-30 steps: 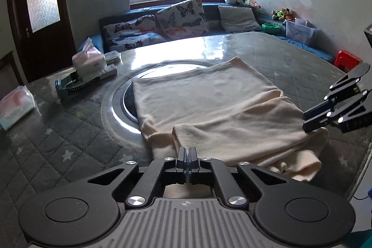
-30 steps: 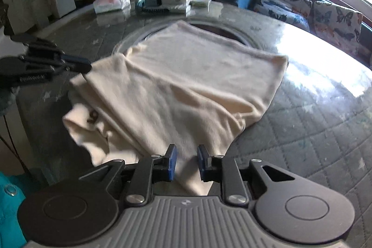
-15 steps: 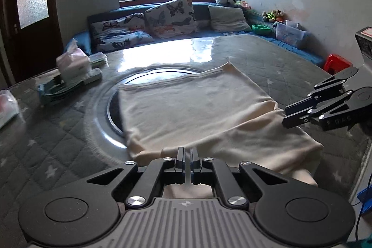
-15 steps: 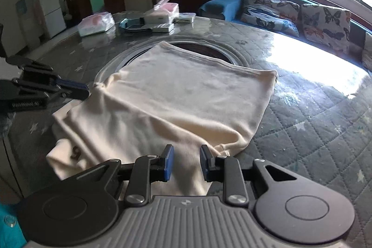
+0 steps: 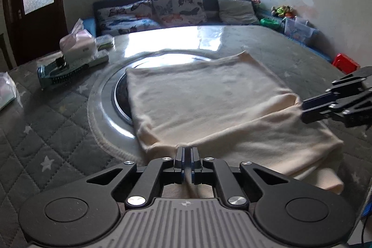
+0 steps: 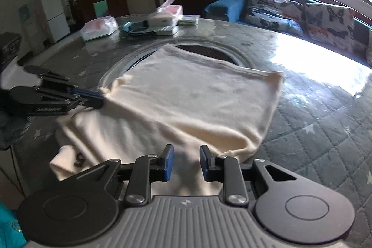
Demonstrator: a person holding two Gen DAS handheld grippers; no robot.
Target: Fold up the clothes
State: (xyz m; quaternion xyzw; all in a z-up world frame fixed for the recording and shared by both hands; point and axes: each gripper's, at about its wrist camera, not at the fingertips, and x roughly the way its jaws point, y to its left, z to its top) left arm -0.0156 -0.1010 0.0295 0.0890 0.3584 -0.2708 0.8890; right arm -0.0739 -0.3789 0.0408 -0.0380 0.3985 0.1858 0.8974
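Note:
A cream garment point(image 5: 209, 97) lies part-folded over the round table, its near end draped at the table's edge. My left gripper point(image 5: 186, 150) is shut on the near edge of the top layer, with fabric pinched between the pads. In the right wrist view the left gripper point(image 6: 97, 98) holds the cloth's left corner. My right gripper point(image 6: 186, 155) is shut on a thick bunch of the same garment point(image 6: 193, 90). In the left wrist view the right gripper point(image 5: 302, 109) bites the right end of the fold. The fold line runs taut between both grippers.
A grey quilted cover point(image 5: 51, 131) with a glass turntable ring point(image 5: 109, 94) tops the table. A tissue box point(image 5: 78, 43), a teal brush tray point(image 5: 58, 72) and a plastic pack point(image 5: 5, 90) sit at the far left. A sofa point(image 5: 176, 6) and a red stool point(image 5: 345, 62) stand beyond.
The folded layer, slack a second ago, now stretches in a straight line between the two grippers. The left gripper has shifted sideways along the table's edge with the cloth.

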